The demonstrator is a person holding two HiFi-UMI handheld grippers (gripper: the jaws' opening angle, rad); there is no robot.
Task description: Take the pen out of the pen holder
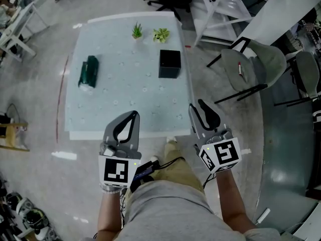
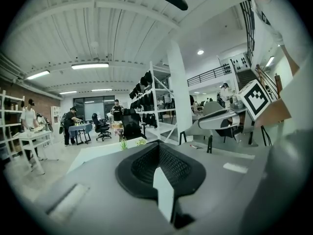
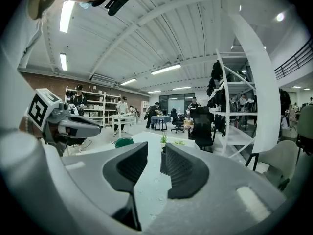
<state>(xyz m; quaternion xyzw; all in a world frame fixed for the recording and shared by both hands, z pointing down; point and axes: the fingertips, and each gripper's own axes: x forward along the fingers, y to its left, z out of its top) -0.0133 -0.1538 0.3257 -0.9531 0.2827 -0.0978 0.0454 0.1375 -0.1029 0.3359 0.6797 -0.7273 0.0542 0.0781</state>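
Note:
The pen holder (image 1: pixel 169 64) is a black cube standing on the far right part of the pale table (image 1: pixel 125 104). No pen shows in it from here. My left gripper (image 1: pixel 133 115) hovers over the table's near edge with its jaws closed together and nothing in them; its own view shows the left gripper (image 2: pixel 157 147) pads meeting. My right gripper (image 1: pixel 196 107) is held at the table's near right corner, open and empty. Through the right gripper (image 3: pixel 155 153) gap I see a sliver of the pen holder (image 3: pixel 163 161) far ahead.
A dark green object (image 1: pixel 89 72) lies at the table's left side. Two small potted plants (image 1: pixel 137 32) (image 1: pixel 161 34) stand at the far edge. A grey chair (image 1: pixel 241 69) with a small red and white stick on its seat is to the right. People stand at distant desks.

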